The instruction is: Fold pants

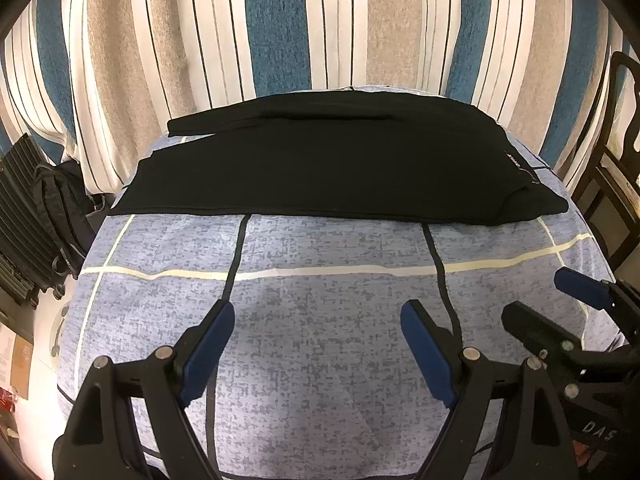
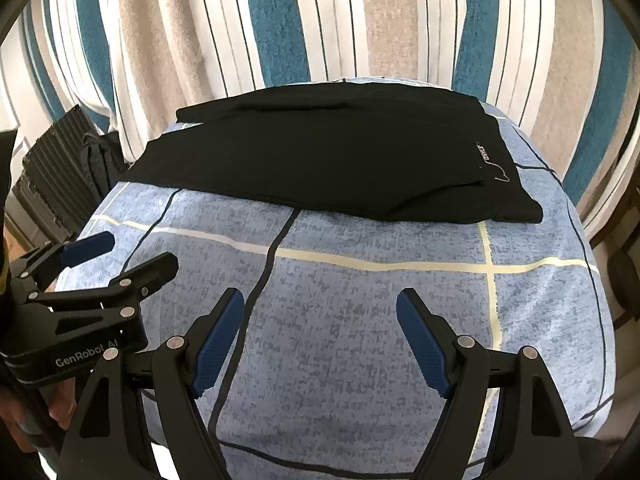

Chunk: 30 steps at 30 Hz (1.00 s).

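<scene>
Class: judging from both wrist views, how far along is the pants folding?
Done: the black pants lie flat on the blue bedcover, legs seemingly laid together. In hand: nothing; left gripper and right gripper hover open, short of the cloth. Left: every crosswise fold.

Striped curtain (image 1: 280, 28), backpack (image 1: 64, 200), wooden chair (image 1: 616, 152).

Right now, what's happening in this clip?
A person holds two grippers above a blue patterned bedspread. Black pants lie flat across its far side, legs together, waistband to the right. The left gripper and right gripper are both open, short of the pants and touching nothing.
</scene>
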{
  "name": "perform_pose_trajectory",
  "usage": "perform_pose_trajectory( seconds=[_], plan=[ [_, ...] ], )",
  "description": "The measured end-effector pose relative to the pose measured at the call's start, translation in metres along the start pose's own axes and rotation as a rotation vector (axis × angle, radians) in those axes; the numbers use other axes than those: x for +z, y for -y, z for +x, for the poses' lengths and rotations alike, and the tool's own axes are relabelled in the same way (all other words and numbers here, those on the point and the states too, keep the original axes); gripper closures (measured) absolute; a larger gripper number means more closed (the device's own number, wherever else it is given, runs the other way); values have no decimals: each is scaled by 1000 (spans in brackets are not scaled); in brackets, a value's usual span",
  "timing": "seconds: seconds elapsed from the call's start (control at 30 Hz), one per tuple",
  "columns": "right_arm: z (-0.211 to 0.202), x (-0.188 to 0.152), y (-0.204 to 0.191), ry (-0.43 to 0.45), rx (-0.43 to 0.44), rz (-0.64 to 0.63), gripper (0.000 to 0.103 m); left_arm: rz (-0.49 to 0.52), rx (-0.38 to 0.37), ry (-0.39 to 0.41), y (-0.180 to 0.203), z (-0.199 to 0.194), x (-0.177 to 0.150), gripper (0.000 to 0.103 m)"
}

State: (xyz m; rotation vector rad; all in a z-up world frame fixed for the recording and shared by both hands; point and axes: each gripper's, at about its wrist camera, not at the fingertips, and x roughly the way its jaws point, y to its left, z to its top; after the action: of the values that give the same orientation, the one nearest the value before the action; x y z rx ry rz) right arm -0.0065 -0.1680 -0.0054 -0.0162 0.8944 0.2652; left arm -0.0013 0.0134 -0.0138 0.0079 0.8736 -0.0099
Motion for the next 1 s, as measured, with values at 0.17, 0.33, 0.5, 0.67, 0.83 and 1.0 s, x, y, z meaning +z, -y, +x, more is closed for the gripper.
perform_pose_trajectory(
  seconds=[0.17,0.33,0.5,0.67,0.83,1.0],
  plan=[
    [2,2,2,5,10,13,24,-10,3,16,-5,4,2,16],
    [6,5,1,-1,4,-1,24,0,16,29,-6,7,6,16],
    [11,8,3,-9,2,-3,24,9,22,28,-7,13,9,16],
    [20,10,7,-18,6,8,24,-53,-51,66,-19,18,13,16],
    [29,15,23,-11,30,65,24,-120,-93,45,-39,29,18,17],
    [39,20,47,3,40,145,24,-197,-104,25,-67,44,31,17]
  ],
)
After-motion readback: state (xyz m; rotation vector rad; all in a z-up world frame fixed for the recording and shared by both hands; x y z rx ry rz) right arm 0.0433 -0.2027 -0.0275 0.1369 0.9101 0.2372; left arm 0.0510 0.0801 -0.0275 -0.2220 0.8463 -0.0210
